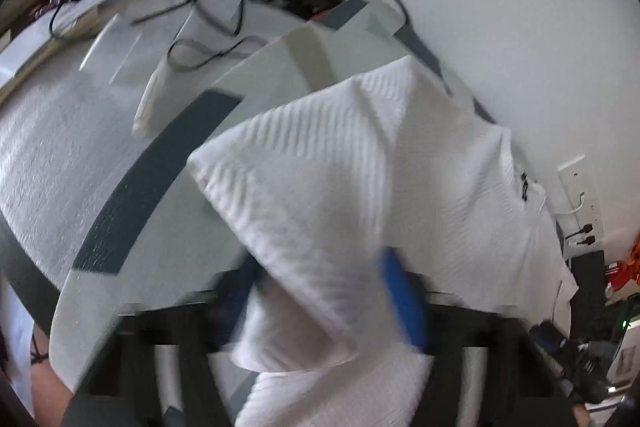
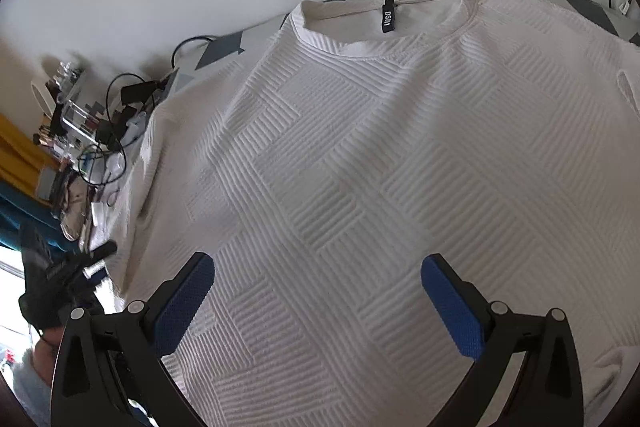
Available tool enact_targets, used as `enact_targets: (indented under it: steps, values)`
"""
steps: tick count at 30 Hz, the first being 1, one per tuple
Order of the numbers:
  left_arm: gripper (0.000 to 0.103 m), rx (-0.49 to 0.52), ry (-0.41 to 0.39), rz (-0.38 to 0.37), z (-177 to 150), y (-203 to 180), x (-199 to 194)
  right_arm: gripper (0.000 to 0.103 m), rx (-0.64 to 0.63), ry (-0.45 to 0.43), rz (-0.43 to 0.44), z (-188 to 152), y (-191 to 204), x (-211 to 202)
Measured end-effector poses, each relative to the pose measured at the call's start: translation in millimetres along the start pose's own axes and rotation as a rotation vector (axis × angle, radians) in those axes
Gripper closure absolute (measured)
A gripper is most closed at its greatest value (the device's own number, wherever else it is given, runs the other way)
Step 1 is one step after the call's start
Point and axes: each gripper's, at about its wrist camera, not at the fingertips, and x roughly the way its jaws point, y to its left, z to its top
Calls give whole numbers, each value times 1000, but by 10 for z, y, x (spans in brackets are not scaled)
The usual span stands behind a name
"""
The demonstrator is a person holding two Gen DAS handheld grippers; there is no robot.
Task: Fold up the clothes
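Left tool [image 1: 320, 291] pinches white shirt [image 2: 360, 155]; right tool [image 2: 318, 291] hovers spread.

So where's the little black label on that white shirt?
In the right wrist view, the small black label sits inside the white ribbed shirt's collar, top centre, near the wall.

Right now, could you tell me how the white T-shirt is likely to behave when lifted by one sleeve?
The white T-shirt is probably floppy: the part in the left gripper drapes in folds. It likely drags rather than slides, given its ribbed texture. It seems light.
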Motion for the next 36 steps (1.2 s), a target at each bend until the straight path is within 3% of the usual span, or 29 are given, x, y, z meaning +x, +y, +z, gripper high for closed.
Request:
enact_targets:
  steps: [1,3,8,13,17,22,23,28,31,34,36]
  values:
    - [93,9,-31,15,5,-42,-58,0,-11,1,-15,-3,-7,-20]
    - [93,41,-73,10,11,-120,-152,0,-6,-8,-29,10,-72,-85]
    - [95,91,-61,-39,124,-414,-190,0,100,-61,9,122,-411,-207]
    - [95,323,-108,-142,140,-1466,-87,0,138,-99,-10,168,-597,-314]
    - [93,462,-29,-136,-204,-2026,380,0,184,-92,-53,133,-793,-471]
    - [63,624,90,-108,-687,-2651,1016,0,185,-74,-114,77,-1000,-653]
    - [51,641,101,-112,-741,-2722,1063,0,185,-75,-121,67,-1027,-679]
    - [48,595,71,-229,-563,-2660,625,0,193,-80,-134,43,-1123,-756]
    - [46,583,1,-317,-367,-2515,66,0,180,-87,-113,92,-1064,-718]
    - [38,594,-104,-300,-208,-2201,-469,0,129,-82,-96,205,-924,-644]
    - [29,572,-121,-277,-200,-1847,-614,0,94,-76,-85,298,-812,-577]
